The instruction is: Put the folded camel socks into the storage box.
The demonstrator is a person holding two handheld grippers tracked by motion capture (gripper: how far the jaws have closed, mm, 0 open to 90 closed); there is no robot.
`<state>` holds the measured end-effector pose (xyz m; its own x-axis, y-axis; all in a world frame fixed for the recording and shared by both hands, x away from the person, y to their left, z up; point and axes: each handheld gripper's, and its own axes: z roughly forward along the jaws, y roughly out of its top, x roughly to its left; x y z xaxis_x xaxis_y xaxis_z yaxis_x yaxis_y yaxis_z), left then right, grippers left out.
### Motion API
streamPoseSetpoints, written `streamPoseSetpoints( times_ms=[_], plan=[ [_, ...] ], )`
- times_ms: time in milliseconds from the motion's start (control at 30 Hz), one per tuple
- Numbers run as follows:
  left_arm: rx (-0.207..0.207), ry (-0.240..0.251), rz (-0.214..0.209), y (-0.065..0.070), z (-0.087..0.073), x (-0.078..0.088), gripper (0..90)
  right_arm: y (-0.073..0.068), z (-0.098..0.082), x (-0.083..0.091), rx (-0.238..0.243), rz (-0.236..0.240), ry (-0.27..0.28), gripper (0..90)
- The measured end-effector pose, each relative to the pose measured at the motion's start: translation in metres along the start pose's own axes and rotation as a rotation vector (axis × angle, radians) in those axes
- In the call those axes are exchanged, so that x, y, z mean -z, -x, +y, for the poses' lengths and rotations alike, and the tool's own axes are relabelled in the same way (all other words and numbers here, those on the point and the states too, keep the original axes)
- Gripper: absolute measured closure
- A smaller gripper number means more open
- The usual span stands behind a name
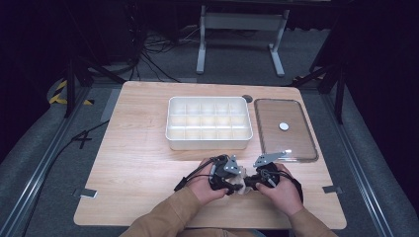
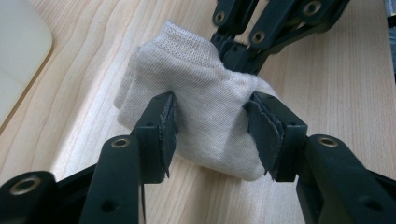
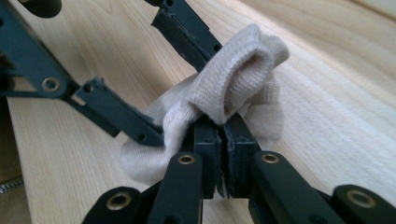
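Note:
A beige sock point(image 1: 240, 184), bunched into a soft bundle, lies on the wooden table point(image 1: 138, 158) near its front edge, between both hands. My left gripper point(image 2: 210, 126) has its pads against the two sides of the bundle point(image 2: 201, 93), jaws wide apart around it. My right gripper point(image 3: 224, 126) comes from the opposite side, its jaws nearly together and pinching the ribbed cuff point(image 3: 238, 79). In the high view the left gripper point(image 1: 233, 188) and right gripper point(image 1: 248, 183) meet tip to tip at the sock.
A white compartment tray point(image 1: 208, 142) stands at the table's middle. To its right lies a clear lid point(image 1: 296, 143) with a small white disc point(image 1: 284, 126) on it. A dark round port point(image 1: 247, 98) sits at the far edge.

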<state>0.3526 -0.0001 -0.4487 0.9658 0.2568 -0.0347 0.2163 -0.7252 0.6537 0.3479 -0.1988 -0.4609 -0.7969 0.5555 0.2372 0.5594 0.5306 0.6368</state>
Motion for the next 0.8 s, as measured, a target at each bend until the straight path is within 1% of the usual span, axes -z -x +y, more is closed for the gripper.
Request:
streamPoseSetpoints(
  times_ms=[67,100,133,167,200,233,333,367,400,433,467,500,533,567,633,733,800],
  plan=[
    [0.001,-0.001,0.005,0.000,0.000,0.000,50.8,-0.001,0.001,0.005,0.011,-0.025,-0.007,84.1],
    [0.001,-0.001,0.005,0.000,0.000,0.000,50.6,-0.001,0.001,0.005,0.011,-0.025,-0.007,84.1],
    [0.001,-0.002,0.009,0.000,0.000,0.000,50.4,-0.001,0.001,0.011,0.023,-0.051,-0.006,84.0],
    [0.001,-0.002,0.009,0.000,0.000,0.000,50.3,-0.001,0.001,0.011,0.023,-0.051,-0.006,84.0],
    [0.000,-0.002,0.010,0.000,0.000,0.000,50.3,0.000,0.000,0.014,0.032,-0.064,-0.004,84.0],
    [0.001,-0.001,0.011,0.000,0.001,0.000,50.1,0.002,-0.002,0.019,0.040,-0.087,0.004,85.4],
    [-0.005,-0.002,0.012,-0.001,0.001,0.000,49.9,0.004,-0.004,0.020,0.043,-0.082,-0.001,86.6],
    [-0.007,-0.001,0.012,-0.001,0.001,0.000,49.9,0.004,-0.006,0.019,0.057,-0.075,-0.011,87.4],
    [-0.006,-0.002,0.012,-0.001,0.001,-0.001,49.7,0.005,-0.007,0.015,0.071,-0.076,-0.032,88.6],
    [-0.006,0.000,0.014,-0.001,0.001,-0.001,49.6,0.005,-0.008,0.012,0.075,-0.075,-0.045,88.8],
    [0.002,0.000,0.018,0.000,0.001,-0.001,49.4,0.004,-0.008,0.009,0.079,-0.067,-0.051,88.9],
    [0.002,0.000,0.018,0.000,0.001,-0.001,49.2,0.004,-0.008,0.009,0.079,-0.067,-0.051,88.9],
    [0.002,-0.001,0.019,0.000,0.001,-0.001,48.9,0.004,-0.009,0.005,0.089,-0.069,-0.061,89.2],
    [-0.005,-0.002,0.022,-0.001,0.002,-0.001,48.6,0.004,-0.009,0.004,0.087,-0.068,-0.057,89.2],
    [-0.004,-0.001,0.027,-0.001,0.002,-0.001,48.4,0.004,-0.009,0.003,0.087,-0.066,-0.054,89.2],
    [-0.013,0.003,0.024,0.000,0.002,0.000,47.4,0.003,-0.008,0.000,0.096,-0.051,-0.038,89.3],
    [-0.010,0.006,0.029,0.001,0.002,-0.001,46.3,0.000,-0.008,-0.003,0.097,-0.041,-0.028,89.3]
  ],
)
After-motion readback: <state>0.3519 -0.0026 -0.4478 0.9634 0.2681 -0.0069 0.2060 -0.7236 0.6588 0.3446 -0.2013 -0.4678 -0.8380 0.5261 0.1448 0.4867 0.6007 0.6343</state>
